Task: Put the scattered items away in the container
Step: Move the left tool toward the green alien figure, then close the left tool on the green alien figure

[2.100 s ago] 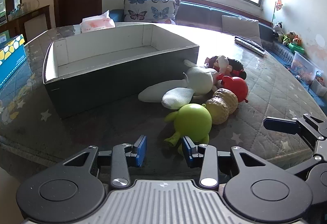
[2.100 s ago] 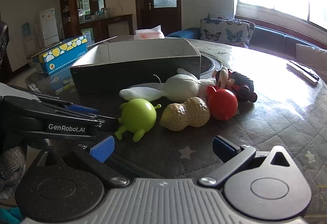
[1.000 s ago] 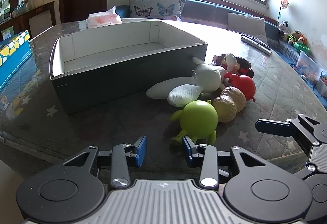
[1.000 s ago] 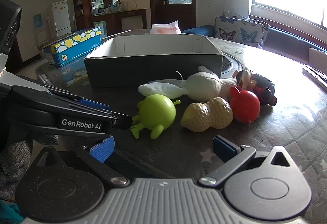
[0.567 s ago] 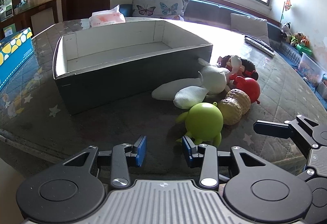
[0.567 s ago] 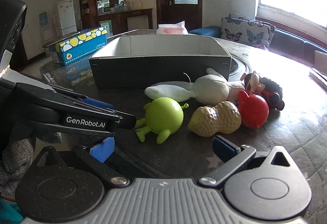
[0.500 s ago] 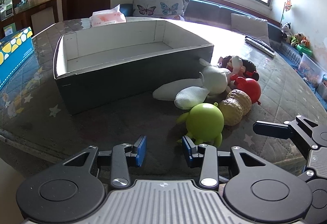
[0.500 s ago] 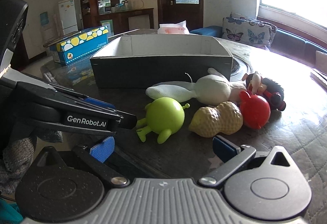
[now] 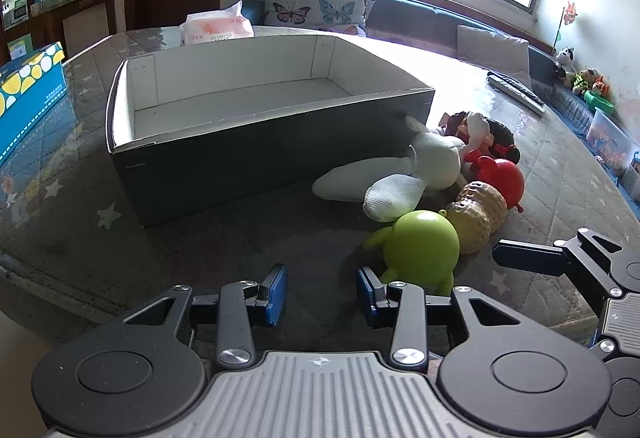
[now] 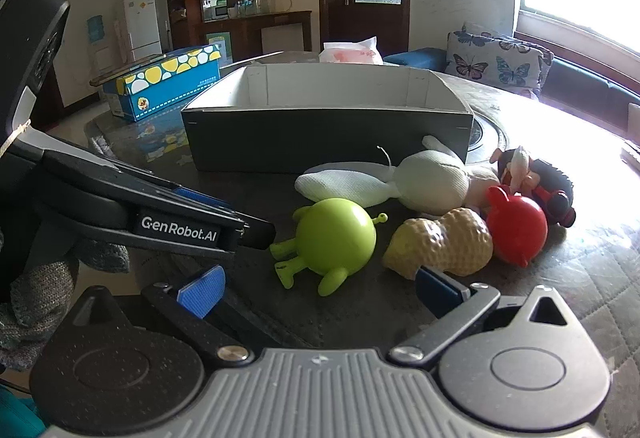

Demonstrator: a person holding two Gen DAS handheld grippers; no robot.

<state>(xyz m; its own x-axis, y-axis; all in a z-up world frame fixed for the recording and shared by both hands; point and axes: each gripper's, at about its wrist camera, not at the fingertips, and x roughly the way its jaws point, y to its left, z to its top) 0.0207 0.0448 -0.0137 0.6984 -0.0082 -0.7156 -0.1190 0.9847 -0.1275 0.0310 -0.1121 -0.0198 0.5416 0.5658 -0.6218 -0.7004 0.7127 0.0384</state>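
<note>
A dark open box (image 9: 256, 158) with a white inside (image 10: 328, 130) stands empty on the table. To its right lie a white plush rabbit (image 9: 428, 166) (image 10: 424, 182), a green round toy (image 9: 420, 246) (image 10: 336, 234), a peanut toy (image 9: 478, 214) (image 10: 444, 242), a red round toy (image 9: 500, 178) (image 10: 518, 230) and a dark doll (image 9: 488, 134) (image 10: 544, 178). My left gripper (image 9: 322, 292) is open and empty, just left of the green toy. My right gripper (image 10: 316, 292) is open and empty, just before the green toy and the peanut.
A blue and yellow carton (image 9: 24, 94) (image 10: 168, 78) lies at the table's left. A pink tissue pack (image 9: 216, 26) (image 10: 352, 52) sits behind the box. A remote (image 9: 516, 92) lies far right. The table edge runs just below both grippers.
Both grippers have moved slowly forward and a little left toward the toys. The toys and the box have not moved. Both jaws stay open.
</note>
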